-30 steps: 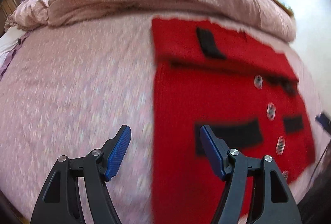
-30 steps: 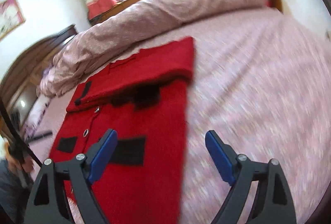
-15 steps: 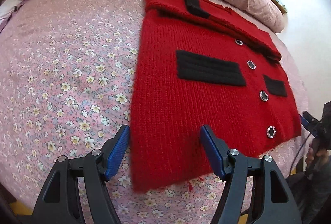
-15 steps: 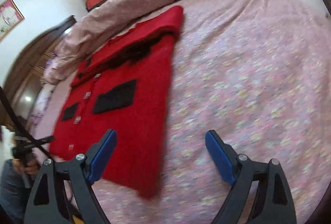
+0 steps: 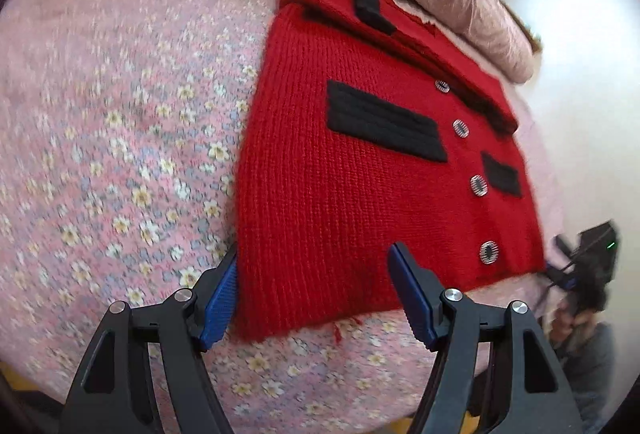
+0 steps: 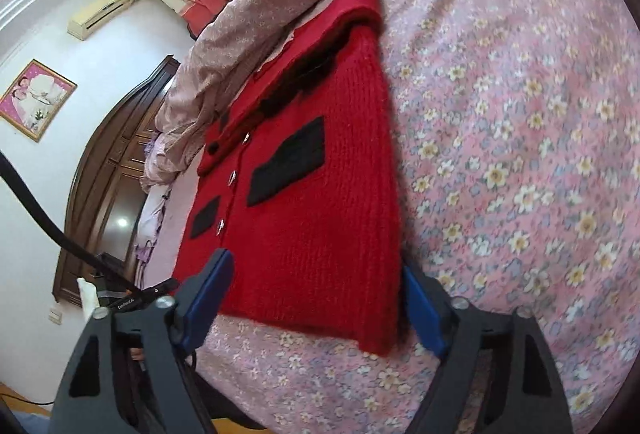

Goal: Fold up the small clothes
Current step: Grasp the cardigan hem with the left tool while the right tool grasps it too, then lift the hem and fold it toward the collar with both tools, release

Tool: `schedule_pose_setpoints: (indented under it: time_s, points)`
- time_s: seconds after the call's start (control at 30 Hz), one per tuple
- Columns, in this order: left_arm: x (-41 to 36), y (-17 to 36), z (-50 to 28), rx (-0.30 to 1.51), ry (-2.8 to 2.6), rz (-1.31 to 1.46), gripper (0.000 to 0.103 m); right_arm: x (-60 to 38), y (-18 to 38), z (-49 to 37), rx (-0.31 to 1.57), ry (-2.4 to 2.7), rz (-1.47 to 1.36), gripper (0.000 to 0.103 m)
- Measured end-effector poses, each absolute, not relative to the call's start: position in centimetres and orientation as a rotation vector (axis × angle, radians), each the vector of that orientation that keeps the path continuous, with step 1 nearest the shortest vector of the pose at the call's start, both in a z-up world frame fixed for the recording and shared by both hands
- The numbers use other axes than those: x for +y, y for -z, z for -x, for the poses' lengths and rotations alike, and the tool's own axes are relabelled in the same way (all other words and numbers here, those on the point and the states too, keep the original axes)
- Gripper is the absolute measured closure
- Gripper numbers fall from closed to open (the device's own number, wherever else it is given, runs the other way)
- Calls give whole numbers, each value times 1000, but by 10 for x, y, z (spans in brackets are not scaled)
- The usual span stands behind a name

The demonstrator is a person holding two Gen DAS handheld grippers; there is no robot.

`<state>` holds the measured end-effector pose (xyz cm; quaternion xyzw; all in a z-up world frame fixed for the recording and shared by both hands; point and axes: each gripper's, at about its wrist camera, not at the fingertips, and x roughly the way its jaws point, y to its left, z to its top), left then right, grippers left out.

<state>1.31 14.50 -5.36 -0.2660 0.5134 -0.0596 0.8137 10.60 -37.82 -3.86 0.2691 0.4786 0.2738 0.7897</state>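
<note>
Left gripper (image 5: 314, 294): moved from mid-garment to the near hem of the red cardigan (image 5: 360, 169); hem corner now between its wide-apart fingers, formerly well ahead. Right gripper (image 6: 316, 308): moved from beside the cardigan's edge to the opposite hem corner, now between its spread fingers; bedspread (image 6: 520, 153) fills its right side.

You see a coarse ribbed-knit red cardigan (image 5: 340, 193) on matt floral cotton bedsheet (image 5: 120, 153); its buttons (image 5: 478, 185) gleam.
</note>
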Motion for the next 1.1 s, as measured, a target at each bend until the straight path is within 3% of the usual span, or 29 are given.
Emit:
schedule_pose_setpoints:
  time_s: [0.07,0.3,0.43,0.73,0.8,0.83,0.9,0.93,1.1]
  points:
    - [154,56,-14,1093,139,633,38,-372,41,-105,1047,-600,-569,32]
    - [171,61,-31,1048,155,775,38,-365,44,-110,1045,-595,-579,36]
    - [172,62,-9,1058,173,821,38,-367,47,-108,1057,-588,-593,49]
    - [160,61,-18,1028,134,789,40,-362,53,-106,1054,-589,-633,56]
    - [156,61,-21,1028,118,776,44,-366,55,-110,1051,-582,-672,62]
    - [155,61,-21,1030,105,765,53,-368,57,-112,1049,-579,-701,67]
    - [157,62,-18,1049,56,727,80,-371,62,-112,1052,-565,-730,83]
    - [160,66,-17,1072,44,726,100,-373,63,-112,1062,-551,-730,96]
    - [174,68,-6,1078,42,821,101,-383,58,-101,1028,-505,-753,97]
